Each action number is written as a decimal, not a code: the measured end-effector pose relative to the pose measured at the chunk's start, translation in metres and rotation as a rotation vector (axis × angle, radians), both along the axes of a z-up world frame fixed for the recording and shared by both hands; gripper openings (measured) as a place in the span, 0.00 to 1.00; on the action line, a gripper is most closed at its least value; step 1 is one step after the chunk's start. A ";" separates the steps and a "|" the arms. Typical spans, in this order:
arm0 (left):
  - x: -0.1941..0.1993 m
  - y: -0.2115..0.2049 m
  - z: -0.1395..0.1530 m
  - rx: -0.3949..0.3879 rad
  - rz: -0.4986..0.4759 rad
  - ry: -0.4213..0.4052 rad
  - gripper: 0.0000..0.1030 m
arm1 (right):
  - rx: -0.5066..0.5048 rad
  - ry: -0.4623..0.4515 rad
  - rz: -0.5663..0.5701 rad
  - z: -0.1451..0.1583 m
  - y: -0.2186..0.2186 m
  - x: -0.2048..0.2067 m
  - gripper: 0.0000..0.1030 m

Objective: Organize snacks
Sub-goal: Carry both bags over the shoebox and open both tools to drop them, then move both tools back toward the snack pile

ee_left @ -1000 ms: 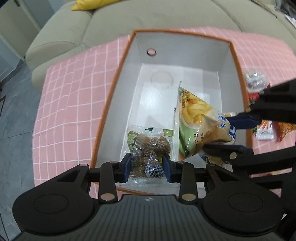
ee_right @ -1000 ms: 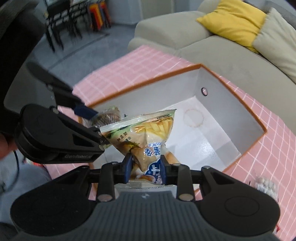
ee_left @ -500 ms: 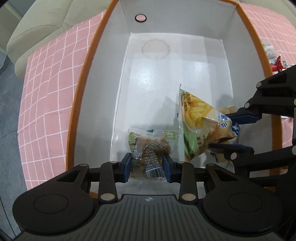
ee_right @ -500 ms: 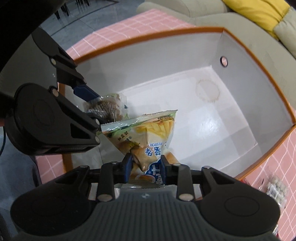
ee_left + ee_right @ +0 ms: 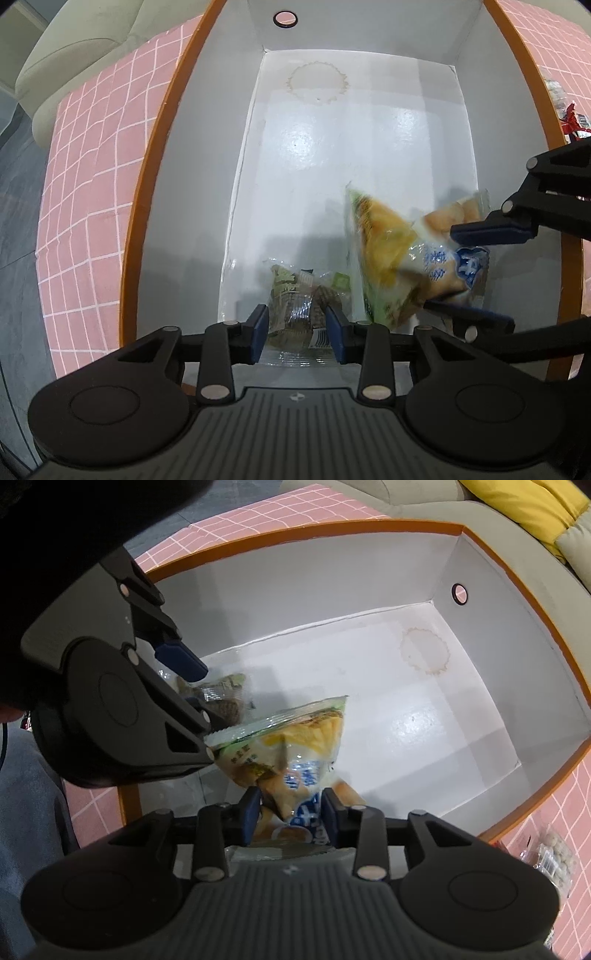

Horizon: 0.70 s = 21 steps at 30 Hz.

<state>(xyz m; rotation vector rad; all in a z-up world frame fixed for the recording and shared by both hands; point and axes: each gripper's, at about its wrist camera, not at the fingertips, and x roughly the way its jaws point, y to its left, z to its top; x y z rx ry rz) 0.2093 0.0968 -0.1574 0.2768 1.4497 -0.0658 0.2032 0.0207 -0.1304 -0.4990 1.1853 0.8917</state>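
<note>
A white box with an orange rim (image 5: 147,177) (image 5: 332,528) lies open below both grippers. My left gripper (image 5: 297,328) (image 5: 203,692) points down into its near corner, pads pressing a clear packet of brown snacks (image 5: 295,310) (image 5: 221,694); its jaws are just starting to open. My right gripper (image 5: 291,812) (image 5: 441,271) is beside it, its jaws opening. A green and yellow chip bag (image 5: 399,266) (image 5: 291,746) sits between its pads, blurred and tipping, no longer pinched. The far part of the box floor is bare.
The box rests on a pink checked cloth (image 5: 85,147) in front of a beige sofa (image 5: 74,48) with a yellow cushion (image 5: 524,506). Loose snacks lie on the cloth right of the box: a red wrapper (image 5: 572,122) and a clear packet of pale balls (image 5: 554,853).
Both grippers have sunk from above the box down into it with their snacks. The right jaws have parted a little and the chip bag has tilted and blurred.
</note>
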 end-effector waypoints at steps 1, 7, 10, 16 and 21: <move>-0.001 0.001 0.000 0.004 0.001 -0.002 0.42 | 0.000 -0.002 -0.001 0.002 0.000 -0.001 0.41; -0.006 0.002 0.014 0.020 0.000 -0.044 0.64 | 0.003 -0.032 -0.012 0.014 -0.005 -0.001 0.59; -0.011 0.001 0.026 0.030 -0.003 -0.079 0.67 | 0.010 -0.054 -0.023 0.025 -0.009 -0.003 0.72; -0.021 0.000 0.053 0.030 -0.013 -0.134 0.71 | 0.059 -0.098 -0.035 0.057 -0.024 -0.013 0.72; -0.035 -0.005 0.088 0.019 -0.007 -0.221 0.72 | 0.152 -0.116 -0.092 0.090 -0.050 -0.018 0.72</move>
